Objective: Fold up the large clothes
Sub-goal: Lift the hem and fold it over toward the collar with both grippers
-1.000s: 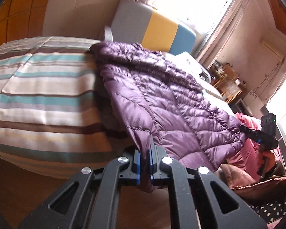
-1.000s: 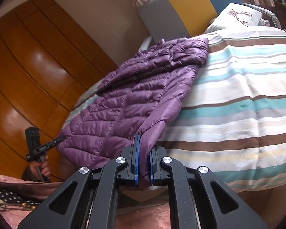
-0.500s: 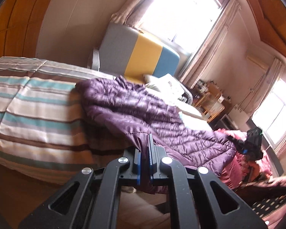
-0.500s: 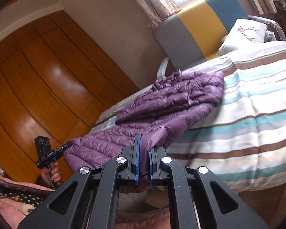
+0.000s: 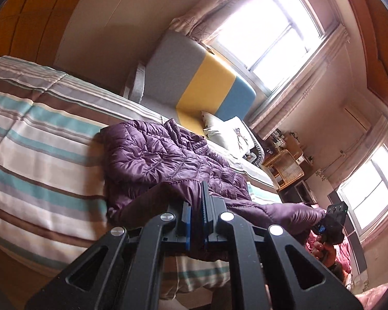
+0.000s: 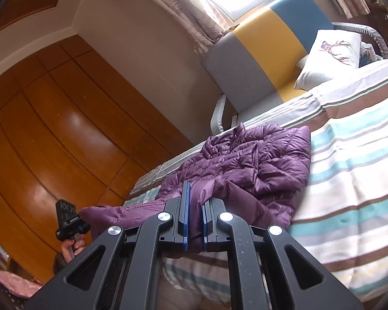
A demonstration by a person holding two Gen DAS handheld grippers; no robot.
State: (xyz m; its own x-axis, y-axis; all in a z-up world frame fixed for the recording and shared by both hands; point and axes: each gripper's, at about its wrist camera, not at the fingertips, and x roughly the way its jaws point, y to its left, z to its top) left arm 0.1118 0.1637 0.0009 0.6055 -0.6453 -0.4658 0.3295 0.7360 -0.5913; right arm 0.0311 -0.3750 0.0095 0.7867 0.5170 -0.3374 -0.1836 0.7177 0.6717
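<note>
Left tongs and right tongs each clenched on the jacket hem over the bed; headboard and pillow at 1 o'clock.

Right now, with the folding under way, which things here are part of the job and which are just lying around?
In the job:
- purple puffer jacket, hem lifted
- left hand-held gripper, shut on the hem
- right hand-held gripper, shut on the hem
- striped duvet, under the jacket

Lying about:
- deer-print pillow
- grey, yellow and blue headboard
- wicker stand
</note>
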